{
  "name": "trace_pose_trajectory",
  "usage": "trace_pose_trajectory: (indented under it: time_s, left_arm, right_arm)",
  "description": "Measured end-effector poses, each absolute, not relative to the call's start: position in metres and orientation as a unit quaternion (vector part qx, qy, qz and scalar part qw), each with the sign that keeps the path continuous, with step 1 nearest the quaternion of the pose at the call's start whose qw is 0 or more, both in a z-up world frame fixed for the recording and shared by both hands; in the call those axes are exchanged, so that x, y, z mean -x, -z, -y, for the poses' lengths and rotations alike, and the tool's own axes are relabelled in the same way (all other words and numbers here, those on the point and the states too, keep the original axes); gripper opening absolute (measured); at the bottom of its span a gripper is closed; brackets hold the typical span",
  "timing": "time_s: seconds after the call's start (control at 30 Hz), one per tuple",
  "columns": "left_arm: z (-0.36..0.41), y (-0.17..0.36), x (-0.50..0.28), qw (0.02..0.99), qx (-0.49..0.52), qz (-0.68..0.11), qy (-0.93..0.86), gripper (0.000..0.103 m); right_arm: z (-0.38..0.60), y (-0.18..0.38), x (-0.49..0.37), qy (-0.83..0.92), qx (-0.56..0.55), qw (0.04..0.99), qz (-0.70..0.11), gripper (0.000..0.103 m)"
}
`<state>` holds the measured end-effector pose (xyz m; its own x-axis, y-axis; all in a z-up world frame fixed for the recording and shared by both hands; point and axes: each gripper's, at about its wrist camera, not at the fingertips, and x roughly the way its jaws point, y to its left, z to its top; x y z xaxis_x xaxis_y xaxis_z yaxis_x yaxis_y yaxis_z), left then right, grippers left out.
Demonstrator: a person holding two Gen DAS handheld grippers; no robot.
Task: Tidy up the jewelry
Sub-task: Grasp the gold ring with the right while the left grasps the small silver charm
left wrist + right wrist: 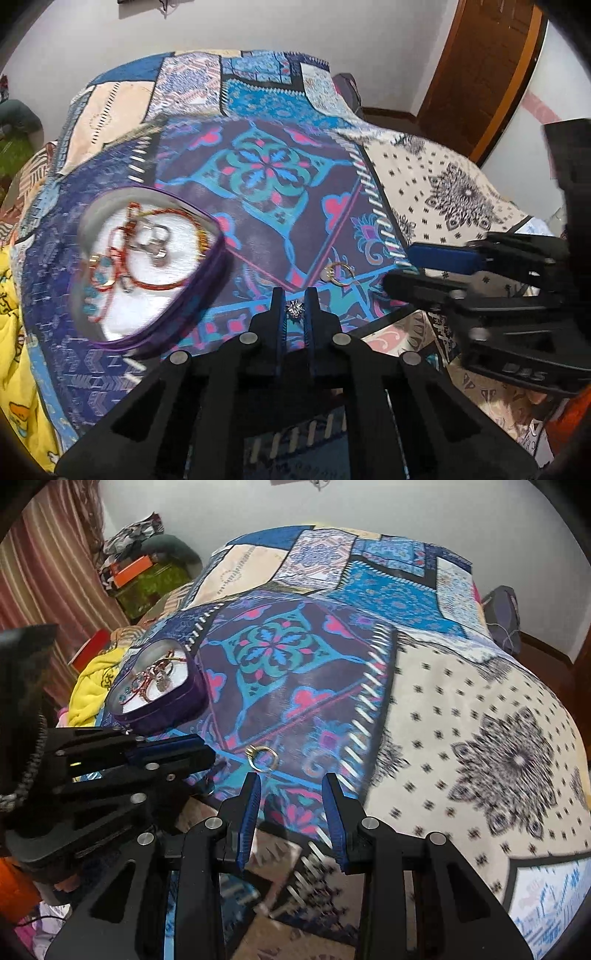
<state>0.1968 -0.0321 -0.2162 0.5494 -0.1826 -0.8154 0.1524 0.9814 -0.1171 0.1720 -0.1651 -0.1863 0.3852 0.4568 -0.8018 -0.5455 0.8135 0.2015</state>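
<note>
Patchwork bedspread (280,173) under both claws, bed edge right below them. Purple heart tin (218,273) w/ bangles sits up-left of L claw (295,295), clear path btwn. L claw clamped on sparkly stud (295,309): pick step; next = lift, carry over tin rim, release. R claw (291,779) apart, empty; gold ring (265,758) just ahead of its tips.

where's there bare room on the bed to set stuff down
Free: the cream black-dotted quilt patch right of the white-dashed seam, and the dark floral panel beyond the gold ring. Crowded: the near edge between the purple box and the ring.
</note>
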Motion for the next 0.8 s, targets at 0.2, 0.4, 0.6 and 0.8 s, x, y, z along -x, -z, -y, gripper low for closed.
trace_pose_trajectory:
  time_s: [0.2,0.4,0.6,0.8]
  left_arm:
    - [0.019,0.199,-0.188,0.891,0.015,-0.444,0.091,0.008]
    - [0.013,0.201,-0.187,0.892,0.021,-0.442,0.092,0.008]
    - [0.013,0.200,-0.185,0.893,0.024,-0.439,0.093,0.008]
    - [0.011,0.186,-0.179,0.900,0.021,-0.426,0.089,0.008]
  right_arm:
    - [0.140,0.196,-0.181,-0.321,0.054,0.818,-0.475,0.031]
    - [0.137,0.204,-0.184,-0.318,0.050,0.816,-0.481,0.028]
    - [0.139,0.204,-0.185,-0.316,0.046,0.816,-0.482,0.017]
    - [0.138,0.197,-0.184,-0.317,0.046,0.816,-0.481,0.004]
